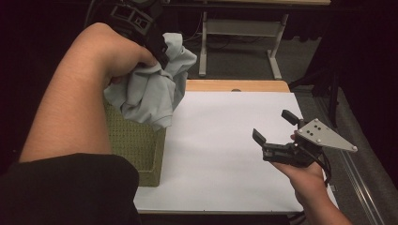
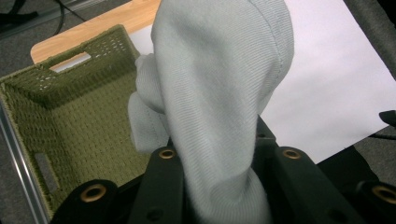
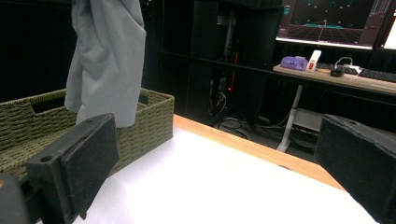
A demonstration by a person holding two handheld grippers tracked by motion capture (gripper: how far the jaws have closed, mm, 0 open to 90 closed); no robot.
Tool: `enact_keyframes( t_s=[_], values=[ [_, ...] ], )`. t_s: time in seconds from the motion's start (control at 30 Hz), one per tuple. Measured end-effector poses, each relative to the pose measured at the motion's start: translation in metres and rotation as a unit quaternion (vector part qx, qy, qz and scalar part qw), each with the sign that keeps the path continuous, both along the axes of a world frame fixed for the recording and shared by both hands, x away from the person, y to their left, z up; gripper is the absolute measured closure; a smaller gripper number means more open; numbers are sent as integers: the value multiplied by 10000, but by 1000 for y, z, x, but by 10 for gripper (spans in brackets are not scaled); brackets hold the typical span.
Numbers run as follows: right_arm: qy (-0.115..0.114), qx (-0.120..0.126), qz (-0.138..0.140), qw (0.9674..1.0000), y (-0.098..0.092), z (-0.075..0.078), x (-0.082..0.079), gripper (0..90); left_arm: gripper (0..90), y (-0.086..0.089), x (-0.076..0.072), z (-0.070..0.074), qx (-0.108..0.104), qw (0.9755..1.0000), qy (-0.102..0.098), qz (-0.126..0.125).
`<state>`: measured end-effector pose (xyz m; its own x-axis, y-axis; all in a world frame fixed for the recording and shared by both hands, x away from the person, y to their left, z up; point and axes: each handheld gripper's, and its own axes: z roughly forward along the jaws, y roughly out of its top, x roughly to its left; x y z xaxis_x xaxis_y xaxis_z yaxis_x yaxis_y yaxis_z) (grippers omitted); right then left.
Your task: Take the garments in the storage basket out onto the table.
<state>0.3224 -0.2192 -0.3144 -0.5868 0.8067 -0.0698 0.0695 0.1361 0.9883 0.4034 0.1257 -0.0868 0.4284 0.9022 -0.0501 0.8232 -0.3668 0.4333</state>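
Note:
A pale grey cloth (image 1: 150, 93) hangs bunched from my left gripper (image 1: 162, 49), which is raised above a green woven basket (image 1: 141, 145) at the table's left side. In the left gripper view the cloth (image 2: 219, 84) is pinched between the black jaws of that gripper (image 2: 219, 172), and its lower end dangles over the basket's open inside (image 2: 79, 121). My right gripper (image 1: 273, 125) stands open, with nothing between its jaws, low over the white sheet (image 1: 220, 154) at the right. From the right gripper view the cloth (image 3: 107, 60) hangs over the basket (image 3: 149, 116), well beyond the gripper (image 3: 219, 172).
The white sheet covers a wooden table whose far edge (image 1: 234, 85) shows bare. A metal rail (image 1: 361, 187) runs along the right side. Behind stand a table frame (image 1: 244, 28) and a desk with a monitor (image 3: 327, 23).

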Motion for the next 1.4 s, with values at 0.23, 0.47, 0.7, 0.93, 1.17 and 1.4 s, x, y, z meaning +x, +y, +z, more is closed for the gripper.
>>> enact_keyframes(
  t_s=[0.23,0.47,0.7,0.93,1.17,1.4],
  values=[
    [1,11,-15,10000,-1,0,0,5,737,-10,1,2,-27,9999,-37,-105],
    [-9,5,-10,10000,-2,1,-1,5,737,-19,2,2,-71,9997,-41,-223],
    [-2,12,-17,10000,-2,1,-1,5,737,-21,3,3,-102,9997,-48,-226],
    [-11,12,-36,10000,-3,1,-1,5,737,-27,2,8,-190,9992,-117,-318],
    [-30,17,-26,10000,-3,2,-1,5,737,-34,5,5,-160,9991,-105,-378],
    [-22,23,-35,10000,-4,1,-1,5,736,-36,10,-4,-174,9991,-82,-378]
  ],
)
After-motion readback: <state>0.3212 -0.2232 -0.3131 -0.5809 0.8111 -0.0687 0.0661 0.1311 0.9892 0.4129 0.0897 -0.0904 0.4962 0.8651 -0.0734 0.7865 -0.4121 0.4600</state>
